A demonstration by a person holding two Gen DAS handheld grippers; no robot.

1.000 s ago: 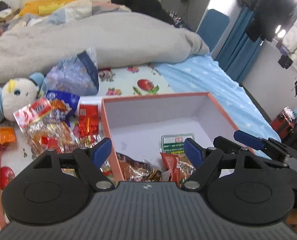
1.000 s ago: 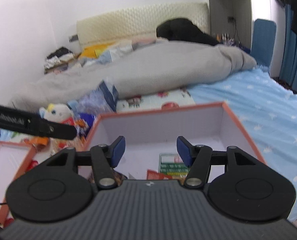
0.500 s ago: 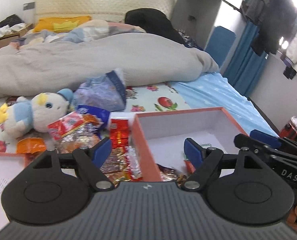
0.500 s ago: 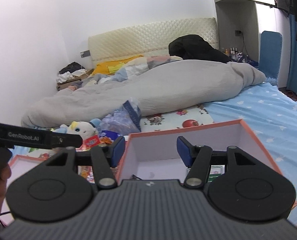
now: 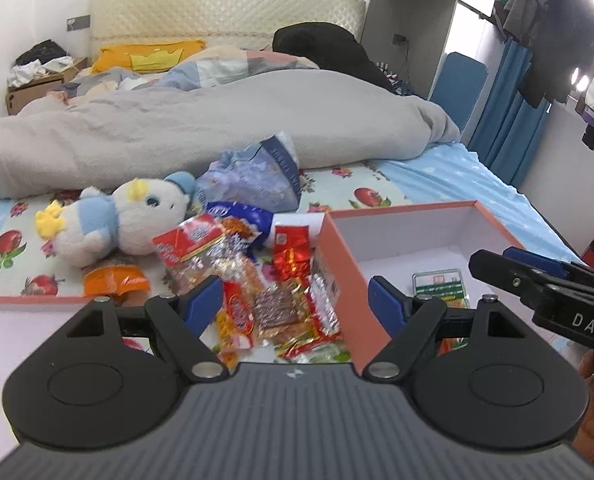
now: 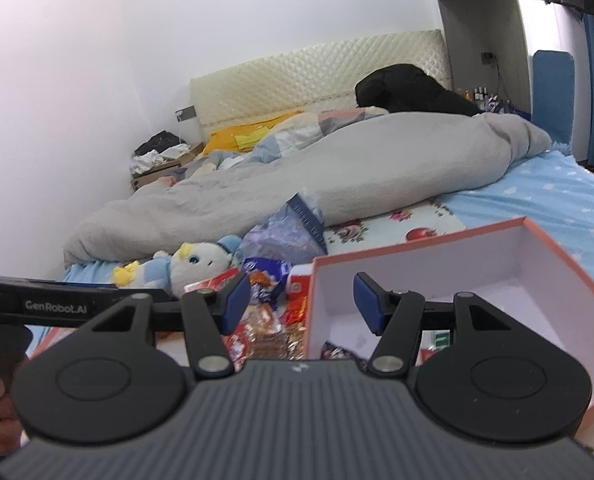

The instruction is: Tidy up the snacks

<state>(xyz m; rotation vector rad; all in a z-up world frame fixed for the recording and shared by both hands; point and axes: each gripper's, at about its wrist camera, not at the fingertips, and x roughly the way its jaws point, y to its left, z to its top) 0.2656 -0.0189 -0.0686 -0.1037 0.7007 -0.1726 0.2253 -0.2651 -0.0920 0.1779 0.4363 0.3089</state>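
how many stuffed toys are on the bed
1: a blue and white plush toy lies on its side on the fruit-print sheet, left of the snack pile and in front of the grey duvet. Others could be hidden under the bedding.

Snack pile [image 5: 257, 280] left of box [image 5: 337, 264], plush toy [image 5: 121, 216] behind

Both wrist views look down across the bed, sharing the orange box [image 5: 339, 256] and snack pile [image 5: 257, 280].
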